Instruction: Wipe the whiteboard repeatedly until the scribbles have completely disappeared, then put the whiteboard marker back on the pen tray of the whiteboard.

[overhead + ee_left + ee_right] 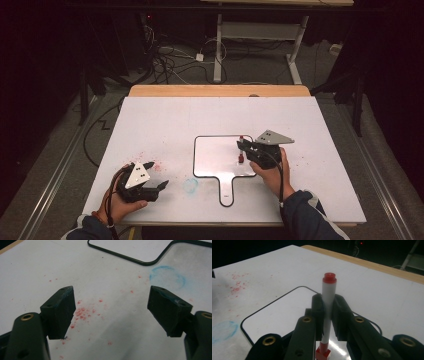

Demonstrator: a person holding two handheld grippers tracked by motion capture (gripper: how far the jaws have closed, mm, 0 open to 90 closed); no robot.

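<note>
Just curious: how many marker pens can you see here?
1: a red marker held upright in the right gripper over the small whiteboard. None elsewhere on the table, though some could be hidden.

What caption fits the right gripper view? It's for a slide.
Right gripper clamps an upright red-capped marker over a small whiteboard.

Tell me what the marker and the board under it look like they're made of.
Marker: likely smooth plastic, with a white barrel and red ends, clamped upright in the right hand-held gripper. Board: probably a glossy dry-erase surface, given its glare, with a thin dark rim.
</note>
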